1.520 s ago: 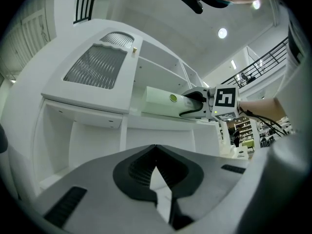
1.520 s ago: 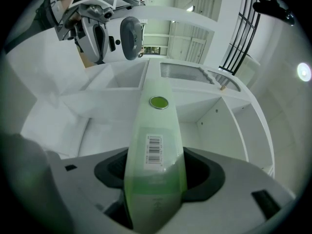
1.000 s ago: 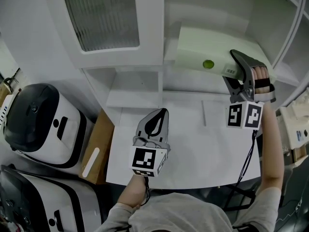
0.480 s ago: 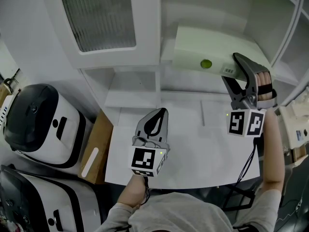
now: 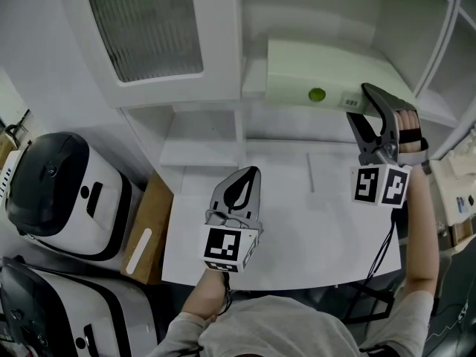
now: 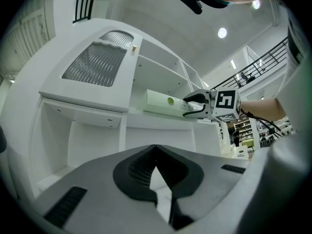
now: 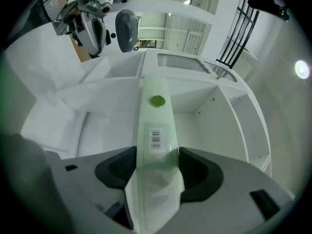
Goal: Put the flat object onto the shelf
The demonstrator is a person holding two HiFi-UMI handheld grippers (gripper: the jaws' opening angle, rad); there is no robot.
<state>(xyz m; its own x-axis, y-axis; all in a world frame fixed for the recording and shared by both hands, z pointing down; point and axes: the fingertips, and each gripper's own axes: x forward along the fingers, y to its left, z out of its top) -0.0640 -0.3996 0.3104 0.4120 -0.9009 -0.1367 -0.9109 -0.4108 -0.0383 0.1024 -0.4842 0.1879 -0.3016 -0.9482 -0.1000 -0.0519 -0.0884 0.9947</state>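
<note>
At a white shelf [image 5: 253, 88], a pale green flat object [image 5: 320, 69] is grasped at its near right end by the right tool [image 5: 358, 104]. The tool's jaws have just been drawn slightly closer and are pressed against both sides of the object. A barcode label [image 7: 155, 139] and a round green dot [image 7: 157, 101] are carried on the object's top face. The object is stretched out towards the far left along the shelf's middle board; whether it is rested there cannot be told. The left tool [image 5: 251, 174] is held level over the white surface [image 5: 312, 236], well apart from the object, its jaws clenched together on nothing. To the left, two black-and-white appliances [image 5: 59, 192] and a brown cardboard piece [image 5: 149, 229] are seen beside the surface. A ribbed panel [image 5: 145, 28] is set at the far left of the shelf.
</note>
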